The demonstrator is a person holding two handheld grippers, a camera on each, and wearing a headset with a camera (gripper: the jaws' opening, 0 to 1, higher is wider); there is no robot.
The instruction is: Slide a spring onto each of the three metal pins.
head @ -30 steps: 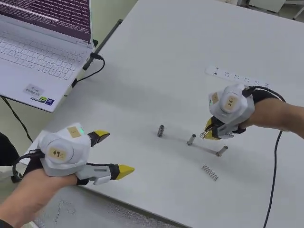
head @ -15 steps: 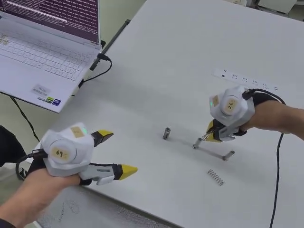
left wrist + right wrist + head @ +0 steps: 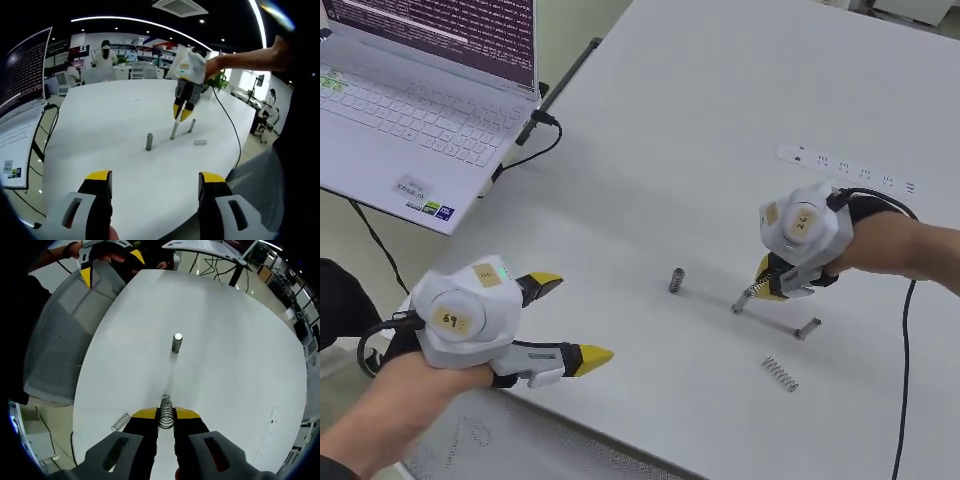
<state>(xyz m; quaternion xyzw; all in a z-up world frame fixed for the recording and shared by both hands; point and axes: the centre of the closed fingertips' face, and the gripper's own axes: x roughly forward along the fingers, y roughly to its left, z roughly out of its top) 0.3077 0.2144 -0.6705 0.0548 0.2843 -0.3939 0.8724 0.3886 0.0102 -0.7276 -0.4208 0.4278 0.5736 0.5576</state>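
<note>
Right tongs (image 3: 767, 288): pinching a spring (image 3: 165, 412) at the middle pin (image 3: 743, 300).
Left tongs (image 3: 570, 317): spread, empty, over the worktop (image 3: 720, 120) edge.
Sprung pin (image 3: 676, 281): upright, already sleeved.
Loose spring (image 3: 780, 373): lying near the bare pin (image 3: 807, 328).

Laptop (image 3: 410, 110) cut by top-left edge; spring (image 3: 165, 415) base hidden between jaws.

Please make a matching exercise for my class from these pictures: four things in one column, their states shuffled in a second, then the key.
1. left tongs
2. right tongs
3. loose spring
4. leftmost pin

A. lying flat on the table
B. upright, already wearing a coil
C. open, empty
D. shut on a spring

Pairs: 1-C, 2-D, 3-A, 4-B
</note>
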